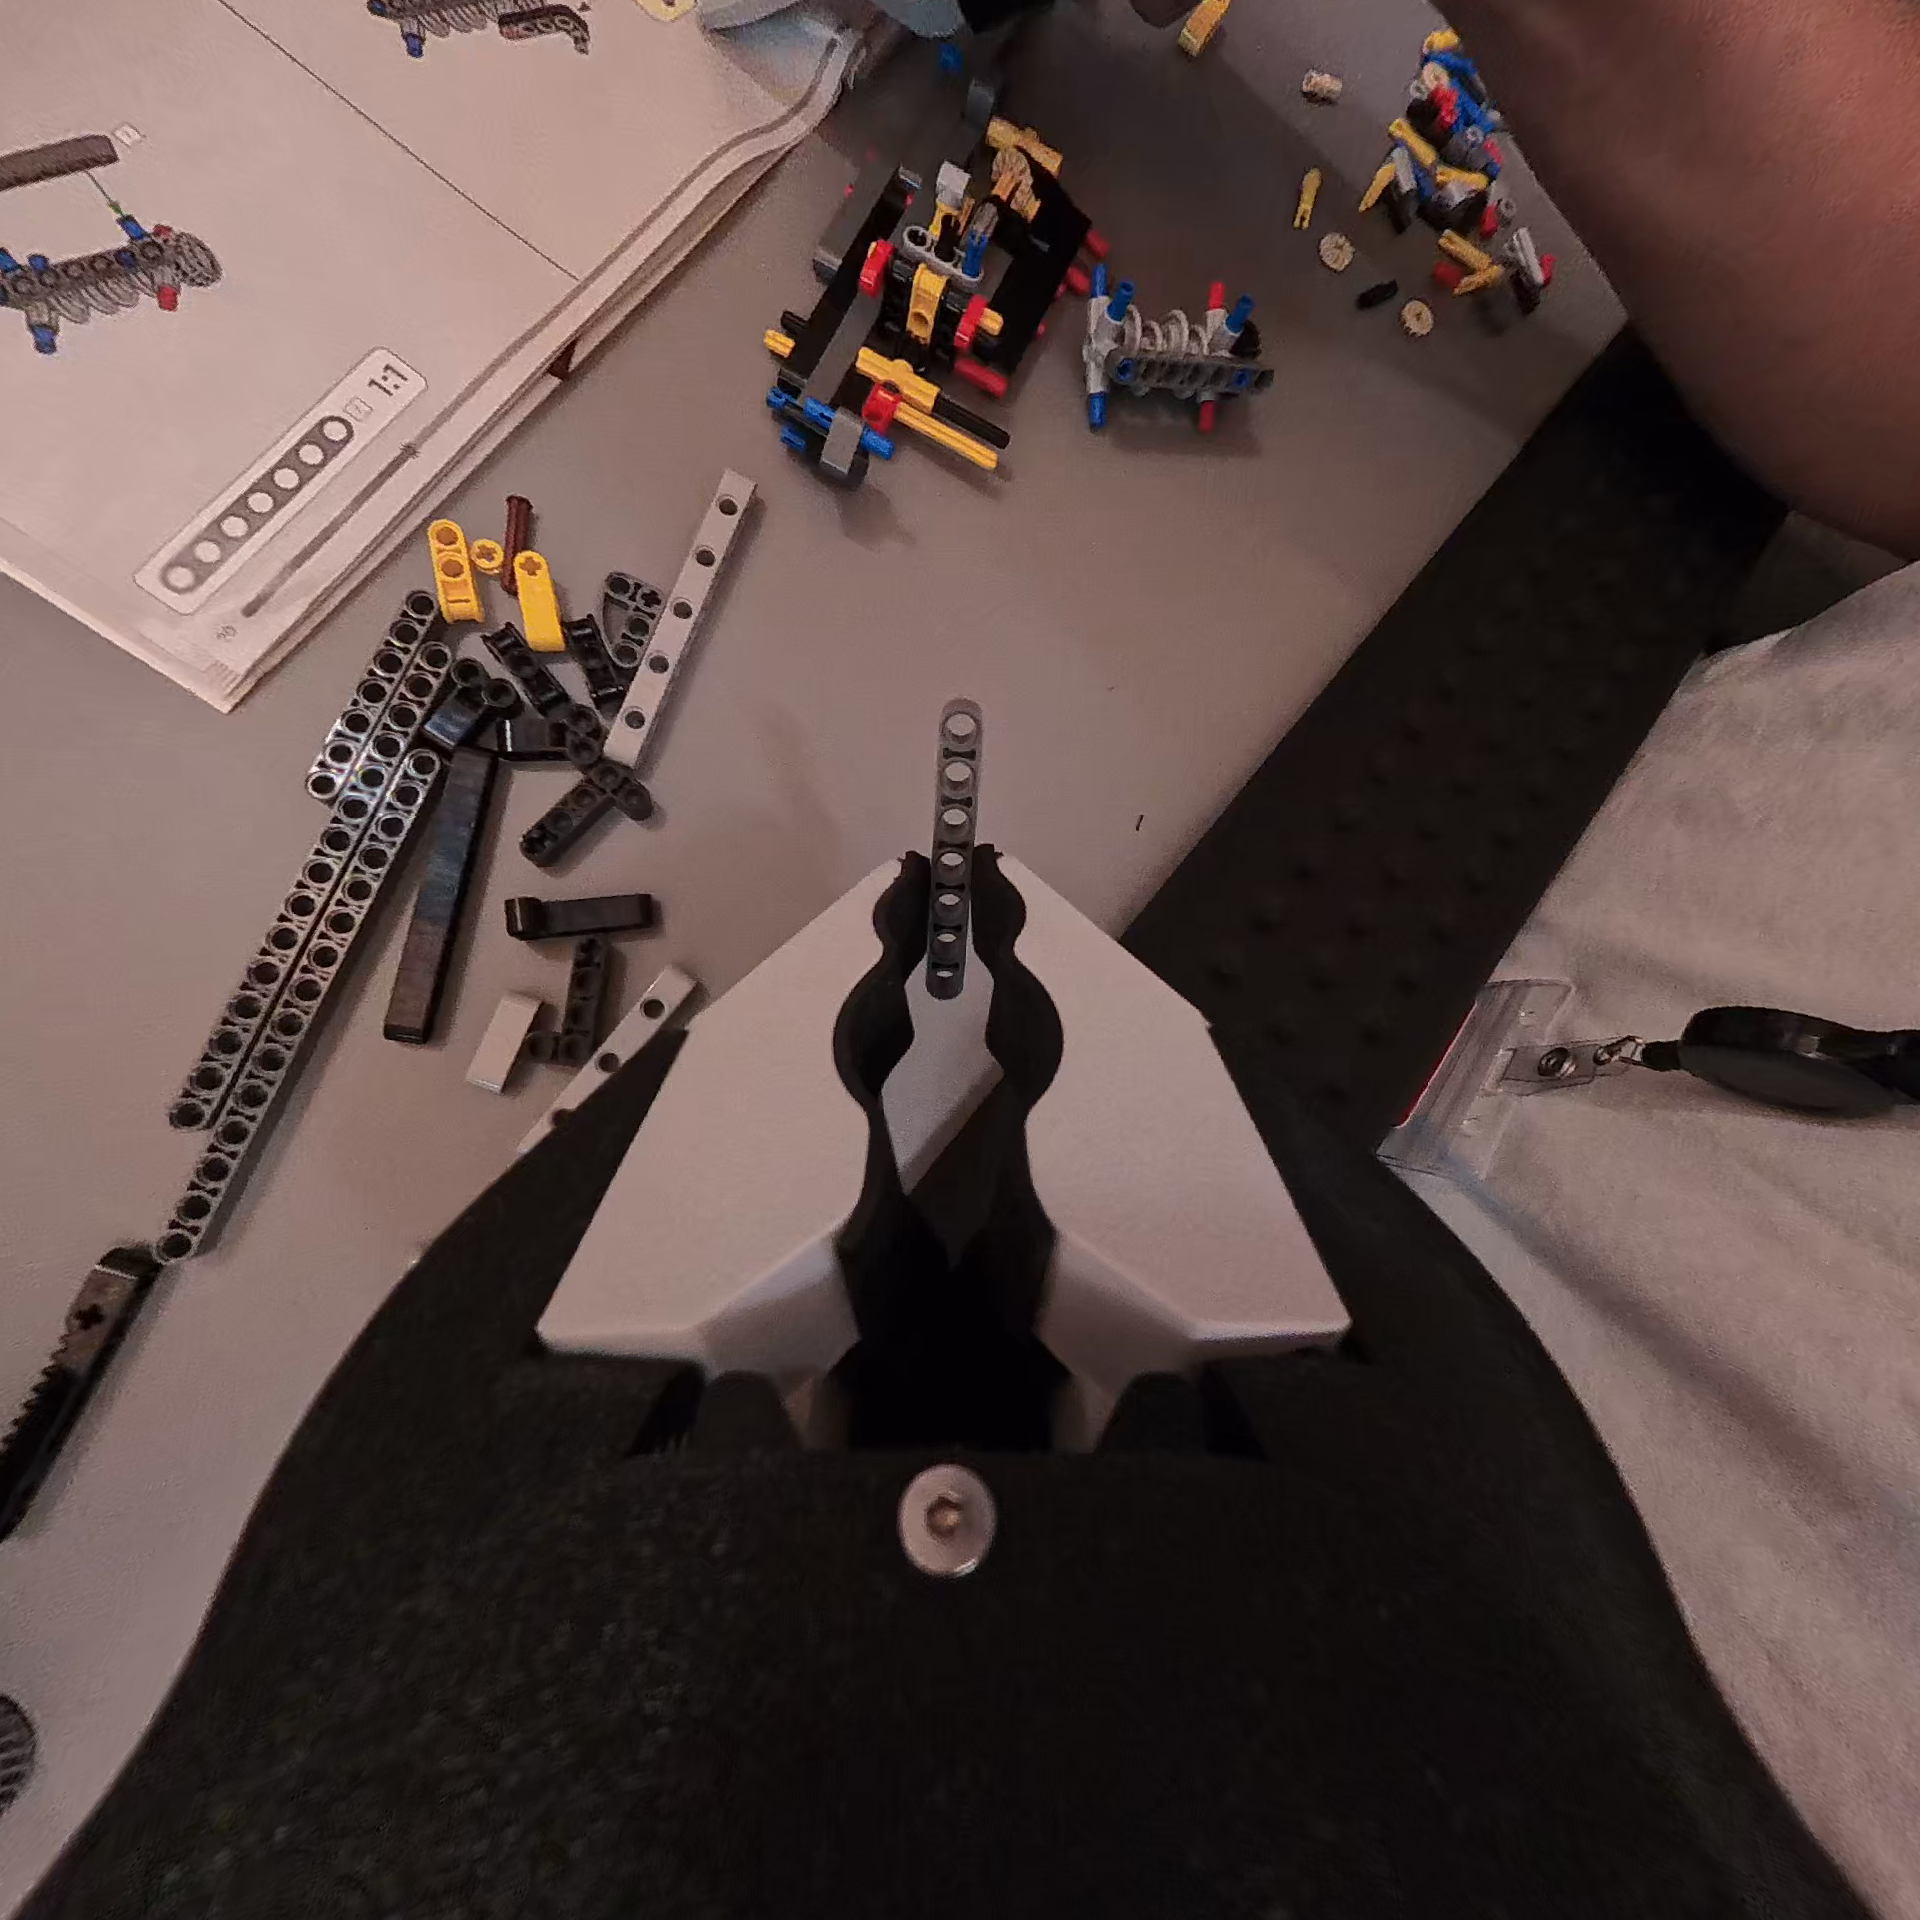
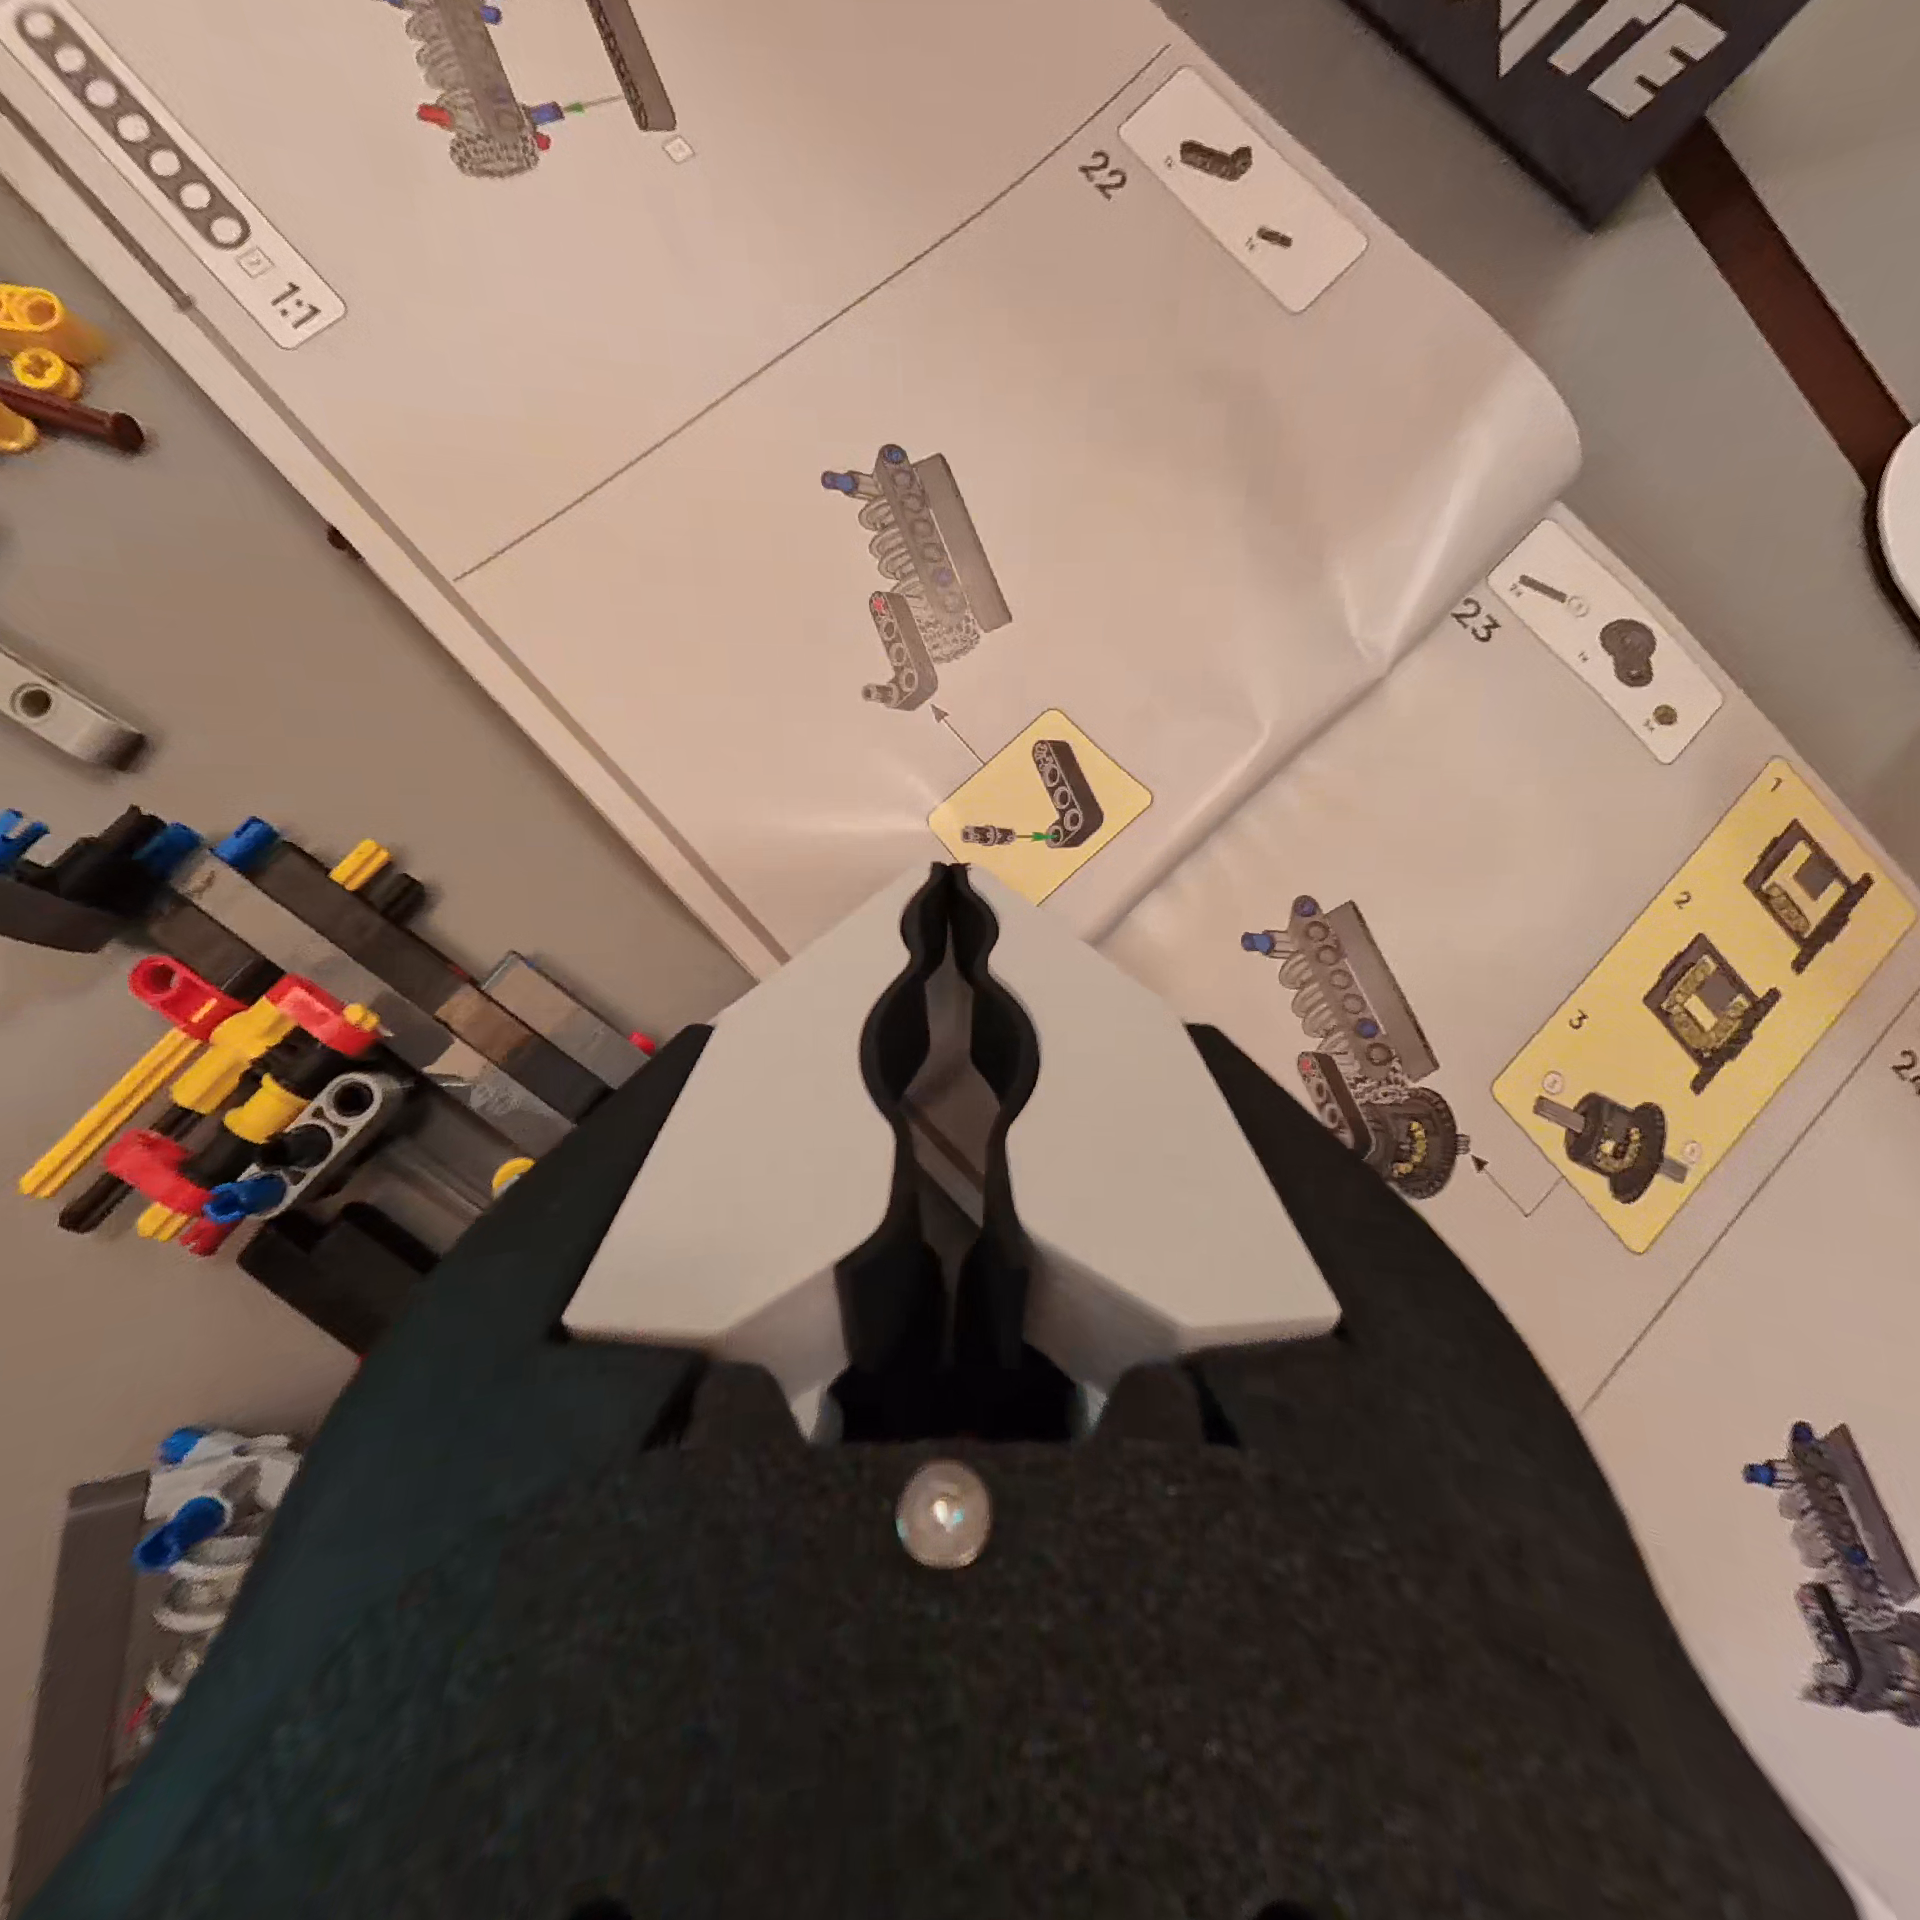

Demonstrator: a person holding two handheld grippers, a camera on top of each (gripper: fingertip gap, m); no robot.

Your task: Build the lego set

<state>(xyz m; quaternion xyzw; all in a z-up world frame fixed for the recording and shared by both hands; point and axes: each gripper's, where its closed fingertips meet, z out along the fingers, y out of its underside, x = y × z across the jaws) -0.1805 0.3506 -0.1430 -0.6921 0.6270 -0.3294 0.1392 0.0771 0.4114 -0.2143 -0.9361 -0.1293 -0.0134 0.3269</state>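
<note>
My left gripper is shut on a grey holed beam that sticks out forward above the grey table. Beyond it lie a black, yellow and red frame assembly and a small grey assembly with blue pins. My right gripper is shut and empty, hovering over the open instruction booklet. In the right wrist view the frame assembly lies to the left and the small grey assembly shows at the lower left, partly hidden by the gripper.
A pile of black, grey and yellow beams lies left of the left gripper. The booklet fills the far left. Small loose parts sit far right. A person's arm and a badge clip are at right. A dark box lies beyond the booklet. Tip to tip, the grippers are about 30 centimeters apart.
</note>
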